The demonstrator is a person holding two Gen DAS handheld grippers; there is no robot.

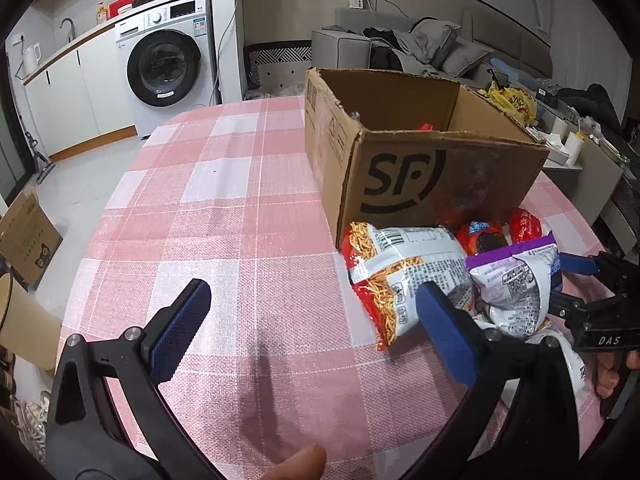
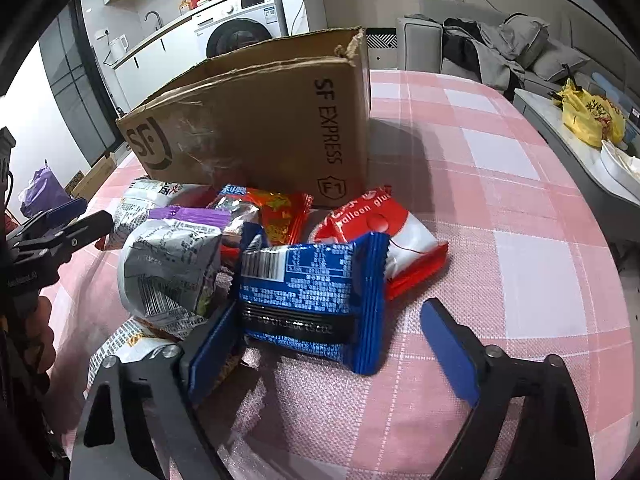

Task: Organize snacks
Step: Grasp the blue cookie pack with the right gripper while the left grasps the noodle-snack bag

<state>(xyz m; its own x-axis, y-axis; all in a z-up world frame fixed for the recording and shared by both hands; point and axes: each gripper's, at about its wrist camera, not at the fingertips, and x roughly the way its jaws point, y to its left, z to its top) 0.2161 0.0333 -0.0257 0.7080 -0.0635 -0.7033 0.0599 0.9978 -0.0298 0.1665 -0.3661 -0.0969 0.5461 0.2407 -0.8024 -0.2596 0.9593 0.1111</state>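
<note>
Right gripper (image 2: pixel 336 344) straddles the blue packet (image 2: pixel 312 300), pads spread, not clamping. Left gripper (image 1: pixel 316 332) hovers released over the cloth (image 1: pixel 224 240), beside the box (image 1: pixel 432 184).

The left gripper (image 1: pixel 316 320) hangs over the pink checked tablecloth (image 1: pixel 224 208), its jaws spread wide with only cloth between them. At two o'clock from it lies a red-and-white noodle snack bag (image 1: pixel 396 276), its far end against the SF cardboard box (image 1: pixel 424 160), which stands open at twelve to one o'clock. A purple-topped silver packet (image 1: pixel 516 280) sits at three o'clock, beside the right gripper (image 1: pixel 576 280). Small red packets (image 1: pixel 524 224) lie at the box's foot. A washing machine (image 1: pixel 168 60) stands at eleven o'clock.
</note>
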